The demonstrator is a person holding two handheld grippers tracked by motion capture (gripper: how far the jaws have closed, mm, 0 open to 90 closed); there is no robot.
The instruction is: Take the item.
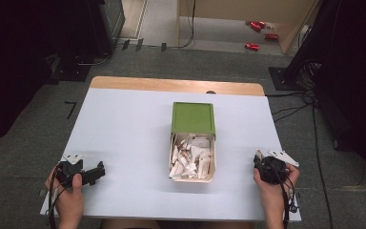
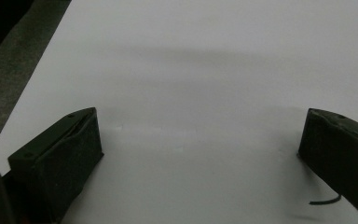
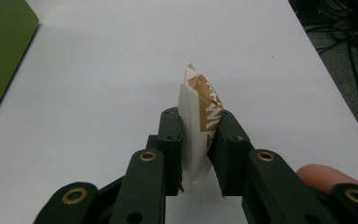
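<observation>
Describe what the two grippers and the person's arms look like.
Both are black handheld tools. The left gripper has broad, blocky jaws and a white plate on top; a thin cable trails from it. The right gripper has linked black arms with brass-coloured rivets, a white plate and a black cable. The forearms are bare, with no sleeves or gloves in view.

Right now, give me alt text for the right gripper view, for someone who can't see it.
The right gripper pinches a small white and brown paper packet upright between its two black jaws, above a white table. A corner of a green lid shows at the upper left.
</observation>
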